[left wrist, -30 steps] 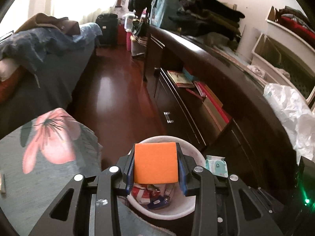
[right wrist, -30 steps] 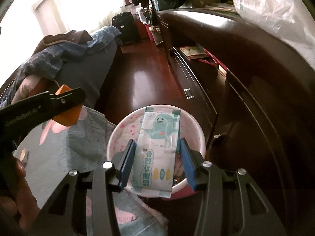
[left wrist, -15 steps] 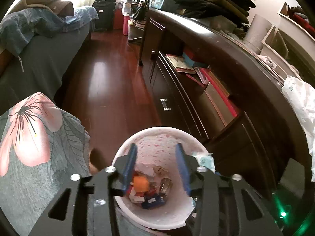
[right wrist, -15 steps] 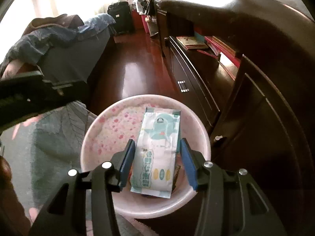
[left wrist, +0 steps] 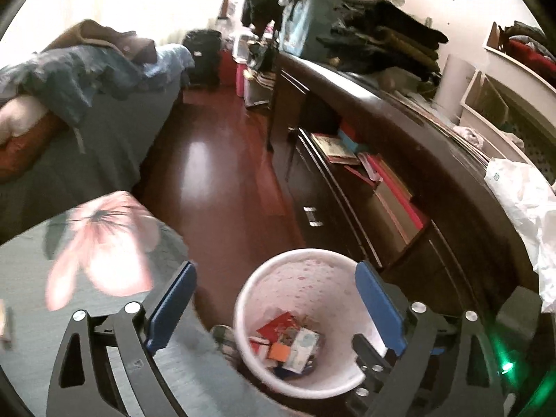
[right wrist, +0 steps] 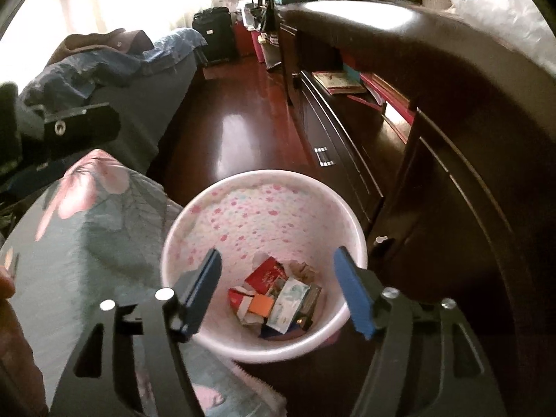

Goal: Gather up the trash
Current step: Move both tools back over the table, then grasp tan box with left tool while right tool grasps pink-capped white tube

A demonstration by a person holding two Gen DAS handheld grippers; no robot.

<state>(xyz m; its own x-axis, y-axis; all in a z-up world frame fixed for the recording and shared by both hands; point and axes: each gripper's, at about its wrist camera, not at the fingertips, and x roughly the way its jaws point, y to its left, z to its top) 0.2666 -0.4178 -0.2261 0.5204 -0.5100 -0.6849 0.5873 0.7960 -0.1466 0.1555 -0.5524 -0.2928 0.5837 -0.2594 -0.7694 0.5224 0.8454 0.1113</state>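
Several pieces of trash lie at the bottom of the pink bin [right wrist: 264,208]: an orange block [right wrist: 261,304], a pale wipes packet [right wrist: 290,299], a red carton [right wrist: 264,274] and some crumpled scraps. Both claws carry nothing. The right claw [right wrist: 278,290] hangs directly over the bin with its blue fingers [right wrist: 351,295] spread wide, and the left claw [left wrist: 274,309] is also wide open, a little to the side, above the bin rim and the edge of the flowered blanket [left wrist: 100,239]. So the drop seems to be done for these items. I see no other loose trash near the bin; if more is left, it must be elsewhere in the room. The bin stands on the dark wooden floor [right wrist: 243,111], just beside the dark cabinet [right wrist: 434,191] with books on its shelf
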